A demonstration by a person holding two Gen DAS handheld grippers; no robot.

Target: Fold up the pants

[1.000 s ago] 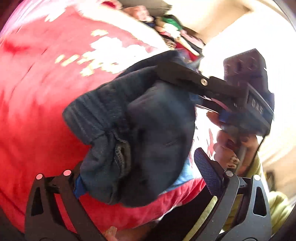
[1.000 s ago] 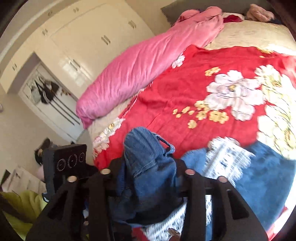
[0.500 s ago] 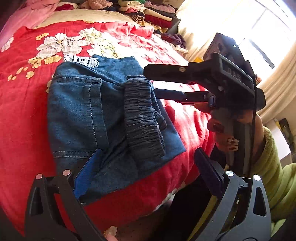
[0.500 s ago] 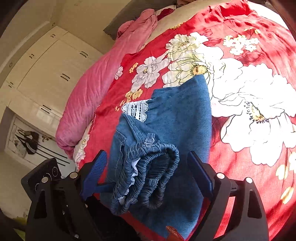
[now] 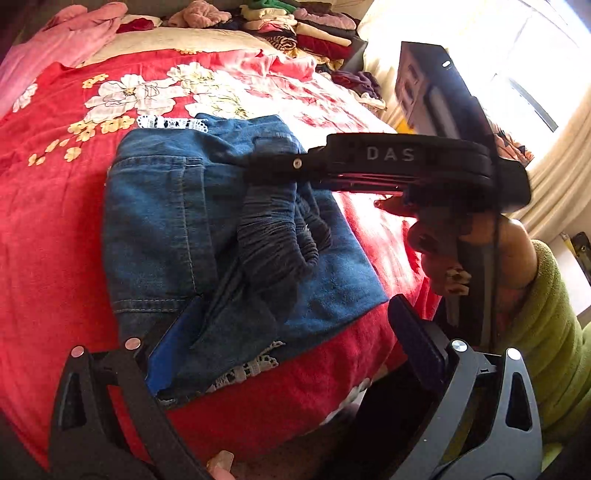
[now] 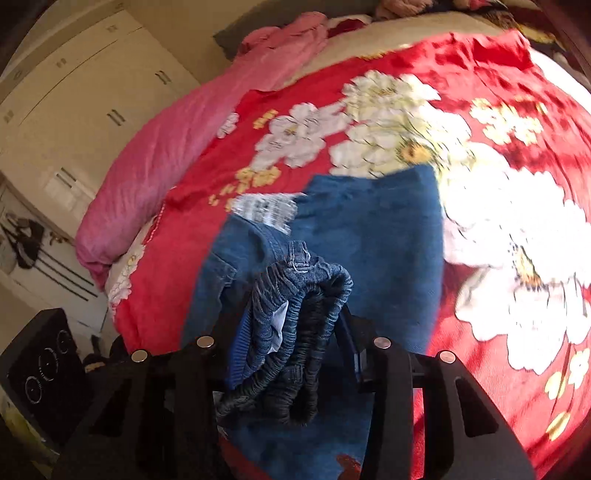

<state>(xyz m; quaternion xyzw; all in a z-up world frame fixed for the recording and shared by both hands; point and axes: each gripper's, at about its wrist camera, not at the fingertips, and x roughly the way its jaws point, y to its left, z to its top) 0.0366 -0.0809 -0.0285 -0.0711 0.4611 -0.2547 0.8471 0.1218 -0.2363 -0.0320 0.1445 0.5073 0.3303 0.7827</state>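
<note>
Blue denim pants with white lace trim lie folded on the red floral bedspread, near its front edge. Their elastic waistband is bunched up on top. My left gripper is open and empty; its left pad rests against the near edge of the pants. My right gripper is shut on the bunched waistband. It also shows in the left wrist view, reaching in from the right over the pants.
A pink duvet lies along the left side of the bed. A pile of folded clothes sits at the far end. White wardrobes stand to the left. A bright window is on the right.
My right gripper, open half a second ago, has closed on the waistband. A second ago both grippers held the pants up; they now lie on the bed and my left gripper has let go.
</note>
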